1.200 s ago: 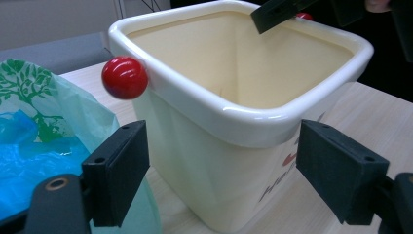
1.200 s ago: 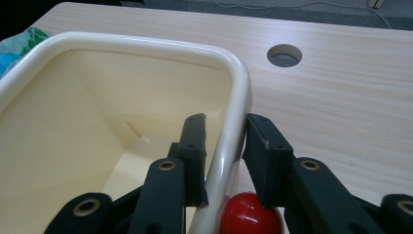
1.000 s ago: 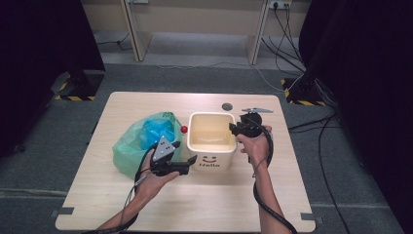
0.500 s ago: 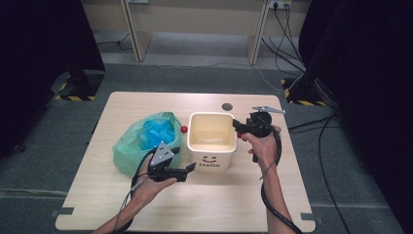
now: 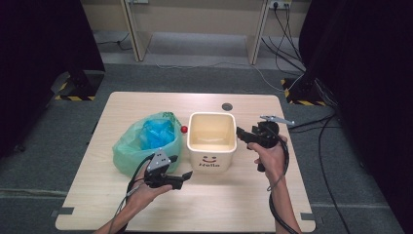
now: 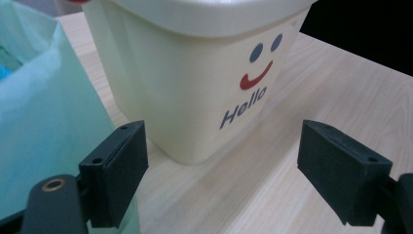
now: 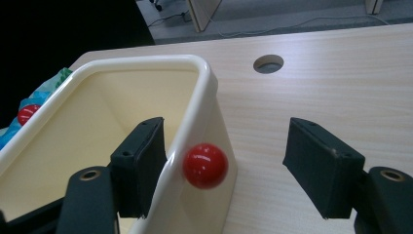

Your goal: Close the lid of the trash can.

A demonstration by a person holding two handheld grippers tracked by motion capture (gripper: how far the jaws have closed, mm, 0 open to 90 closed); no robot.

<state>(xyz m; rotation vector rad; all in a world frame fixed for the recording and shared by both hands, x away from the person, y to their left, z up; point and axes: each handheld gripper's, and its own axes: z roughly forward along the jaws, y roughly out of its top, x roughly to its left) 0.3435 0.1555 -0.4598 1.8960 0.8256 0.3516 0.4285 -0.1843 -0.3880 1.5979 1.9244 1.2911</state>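
Observation:
A cream square bin [image 5: 212,156] with a smiley face and "Hello" on its front stands mid-table. Red ball knobs stick out from its left side [image 5: 184,129] and right side [image 7: 205,165]. My right gripper [image 5: 242,137] is open at the bin's right wall [image 7: 207,97]; one jaw is inside the rim, the other outside, with the red knob between them, untouched. My left gripper [image 5: 182,179] is open near the bin's front left corner [image 6: 195,112], holding nothing. A green plastic bag [image 5: 146,141] with blue contents lies left of the bin [image 6: 44,112].
A round cable hole [image 5: 227,106] sits in the table behind the bin. The light wooden table [image 5: 243,204] has bare room along its front and right. Cables trail on the floor at the back right.
My left gripper has drawn back from the bag toward the table's front edge. My right gripper has shifted slightly to the right beside the bin. Both stay open.

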